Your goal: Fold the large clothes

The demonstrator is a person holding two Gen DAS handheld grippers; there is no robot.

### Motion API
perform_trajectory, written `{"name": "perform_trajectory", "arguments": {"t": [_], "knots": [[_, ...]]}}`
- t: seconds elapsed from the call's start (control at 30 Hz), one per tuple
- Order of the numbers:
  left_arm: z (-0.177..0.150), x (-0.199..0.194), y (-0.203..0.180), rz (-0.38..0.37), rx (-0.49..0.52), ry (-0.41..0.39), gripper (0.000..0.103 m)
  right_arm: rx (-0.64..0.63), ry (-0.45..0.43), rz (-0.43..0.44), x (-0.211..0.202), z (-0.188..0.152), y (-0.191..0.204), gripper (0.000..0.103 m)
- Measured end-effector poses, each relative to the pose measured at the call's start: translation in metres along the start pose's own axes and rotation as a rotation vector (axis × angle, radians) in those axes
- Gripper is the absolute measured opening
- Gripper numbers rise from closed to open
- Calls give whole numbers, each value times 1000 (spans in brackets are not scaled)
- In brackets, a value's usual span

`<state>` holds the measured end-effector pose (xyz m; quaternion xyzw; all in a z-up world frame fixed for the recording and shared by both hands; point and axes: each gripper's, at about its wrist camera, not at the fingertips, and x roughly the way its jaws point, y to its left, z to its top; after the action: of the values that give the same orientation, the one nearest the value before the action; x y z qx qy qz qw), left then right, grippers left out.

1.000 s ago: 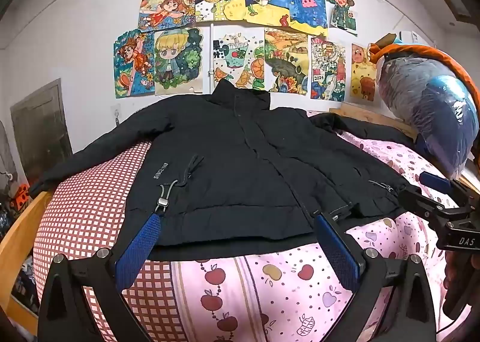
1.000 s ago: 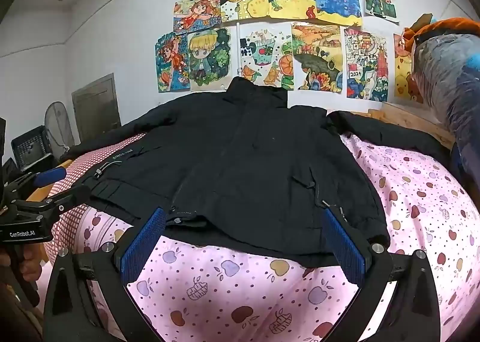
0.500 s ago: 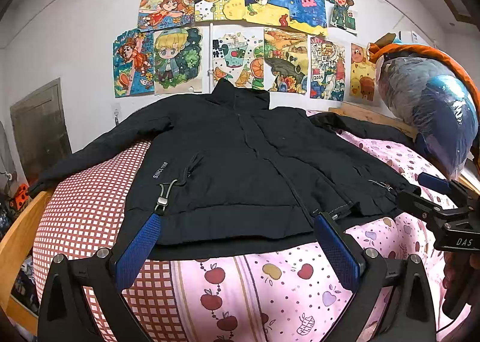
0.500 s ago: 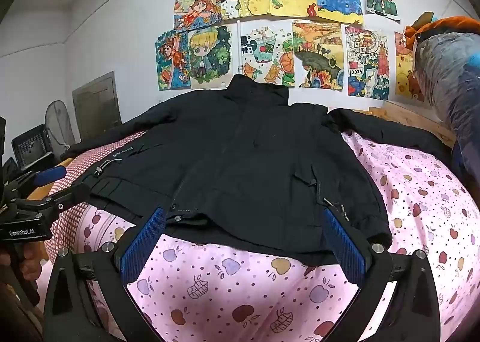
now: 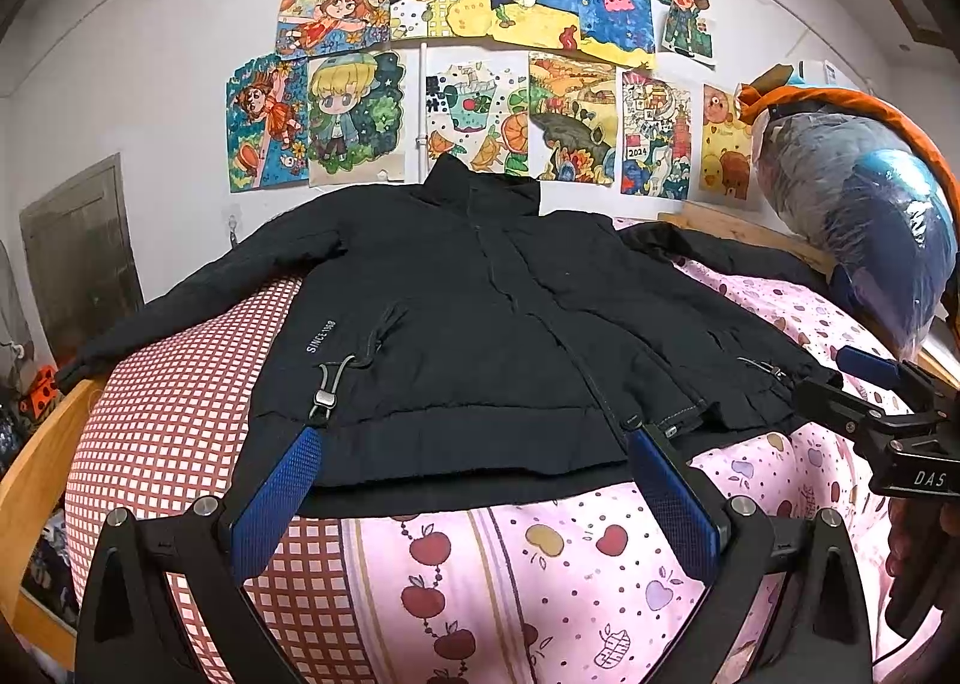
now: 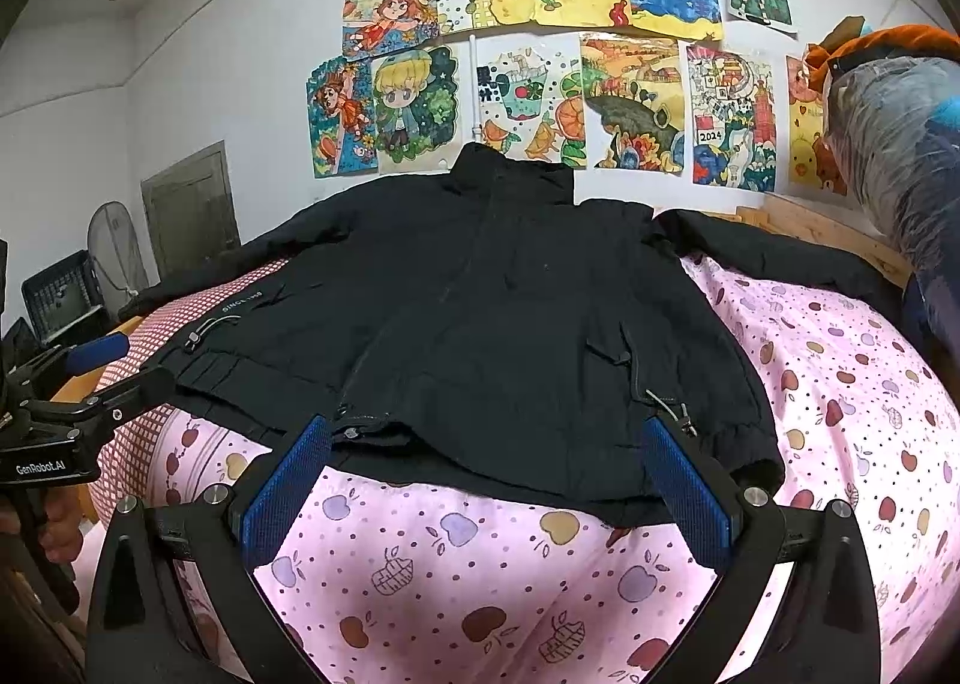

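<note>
Left gripper (image 5: 474,438): its blue-padded fingers stood wide apart with nothing between them, tips at the jacket's hem on the checked side of the bed.
Right gripper (image 6: 486,432): jaws likewise spread wide and empty, tips just at the hem near the front closure and the right pocket cord.
Bedsheet (image 6: 480,558): nearest the cameras, pink cloth printed with apples and dots covered the mattress below the hem.
Checked cover (image 5: 168,420): a red-and-white checked cloth lay beside the pink sheet, under the jacket's left half.
Black jacket (image 5: 480,324): it lay flat and front-up on the bed, closed down the middle, hem toward the grippers, collar toward the wall, both sleeves stretched outward.
Drawcord toggle (image 5: 324,399): it rested on the jacket just above the left gripper's left fingertip, below the lettering "SINCE 1968".
Bagged bundle (image 5: 864,228): a plastic-wrapped blue and grey mass sat at the bed's right edge, beyond the sleeve.
Bed frame (image 5: 36,474): pale wood showed at the left edge.
Drawings (image 5: 492,72): colourful sheets were stuck on the white wall behind the collar.
</note>
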<state>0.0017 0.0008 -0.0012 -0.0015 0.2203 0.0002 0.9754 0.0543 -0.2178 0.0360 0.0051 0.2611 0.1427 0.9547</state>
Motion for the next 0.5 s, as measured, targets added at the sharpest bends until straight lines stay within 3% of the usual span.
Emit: {"name": "perform_trajectory", "arguments": {"t": [0.5], "knots": [[-3, 3, 1, -1, 0, 7, 103, 13, 0, -8, 3, -1, -4, 102]]}}
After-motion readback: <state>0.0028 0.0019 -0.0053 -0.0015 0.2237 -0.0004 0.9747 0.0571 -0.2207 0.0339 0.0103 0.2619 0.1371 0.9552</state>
